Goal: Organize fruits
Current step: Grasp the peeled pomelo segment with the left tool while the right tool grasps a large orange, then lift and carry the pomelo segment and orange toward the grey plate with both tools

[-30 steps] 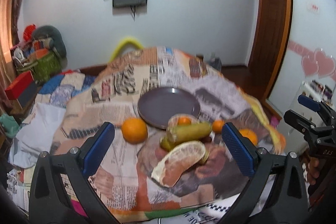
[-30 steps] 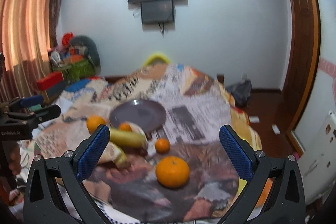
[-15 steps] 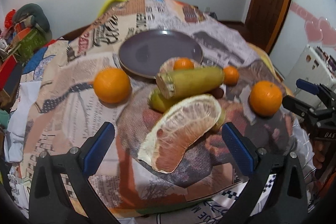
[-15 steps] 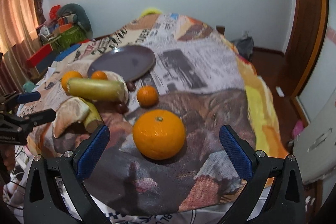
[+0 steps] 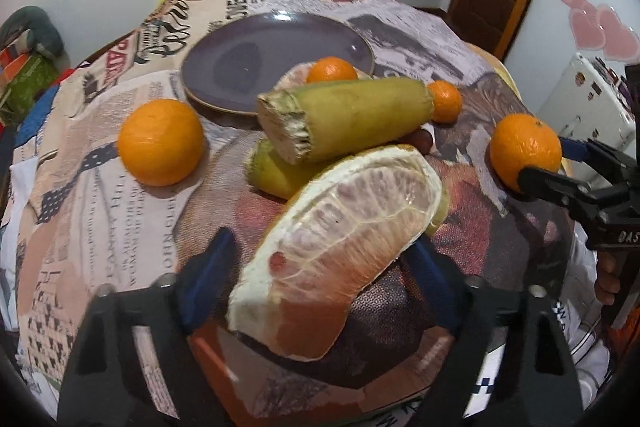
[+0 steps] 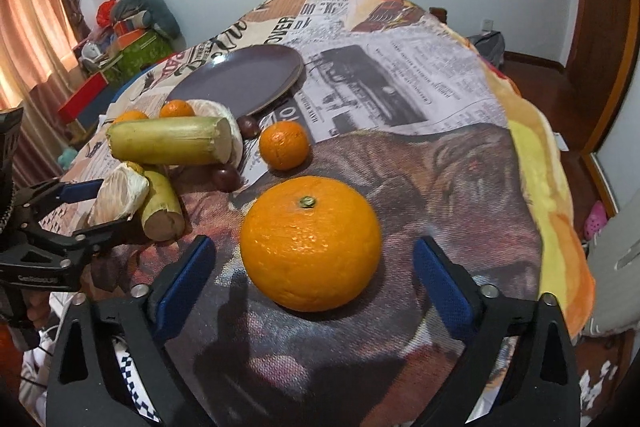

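A peeled pomelo wedge lies on the newspaper-print cloth. My left gripper straddles it, jaws closing, with thin gaps still showing at the blue pads. A large orange sits between the fingers of my right gripper, whose jaws are also closing and stand clear of the peel on both sides. Behind the fruit is a purple plate with nothing on it. Two yellow-green stalk pieces lie stacked by the wedge.
Another orange sits left of the pile, with two small mandarins and dark round fruits nearby. The cloth falls away at the table's right edge. Boxes and bags stand by the curtain. A hand holds the right gripper.
Both grippers have sunk and tipped down toward the table. The pomelo wedge now lies between the left fingers and the large orange between the right ones. Both pairs of jaws have narrowed.
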`<action>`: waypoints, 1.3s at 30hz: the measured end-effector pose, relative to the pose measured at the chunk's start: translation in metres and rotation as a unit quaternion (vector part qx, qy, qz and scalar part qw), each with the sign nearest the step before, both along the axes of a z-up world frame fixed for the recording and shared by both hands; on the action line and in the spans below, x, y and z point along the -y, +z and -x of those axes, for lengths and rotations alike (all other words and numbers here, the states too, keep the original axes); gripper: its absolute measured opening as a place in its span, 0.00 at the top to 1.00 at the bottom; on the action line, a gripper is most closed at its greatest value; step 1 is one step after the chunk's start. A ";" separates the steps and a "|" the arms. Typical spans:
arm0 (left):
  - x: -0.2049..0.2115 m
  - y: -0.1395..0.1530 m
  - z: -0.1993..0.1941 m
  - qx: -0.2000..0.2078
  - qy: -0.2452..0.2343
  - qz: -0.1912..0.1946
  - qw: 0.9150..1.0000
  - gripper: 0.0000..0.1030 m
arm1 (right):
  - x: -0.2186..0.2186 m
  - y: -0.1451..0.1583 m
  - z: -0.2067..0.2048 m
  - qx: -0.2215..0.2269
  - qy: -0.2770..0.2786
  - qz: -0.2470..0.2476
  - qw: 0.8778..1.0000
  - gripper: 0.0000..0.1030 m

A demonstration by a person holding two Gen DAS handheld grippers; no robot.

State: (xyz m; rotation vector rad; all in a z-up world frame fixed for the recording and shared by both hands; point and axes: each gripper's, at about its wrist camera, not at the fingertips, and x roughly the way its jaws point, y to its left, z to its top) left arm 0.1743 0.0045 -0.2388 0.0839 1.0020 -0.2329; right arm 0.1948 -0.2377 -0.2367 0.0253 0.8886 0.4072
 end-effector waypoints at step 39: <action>-0.040 0.056 0.054 0.076 0.066 0.051 0.994 0.67 | -0.006 0.045 0.016 0.049 0.016 -0.036 0.998 0.35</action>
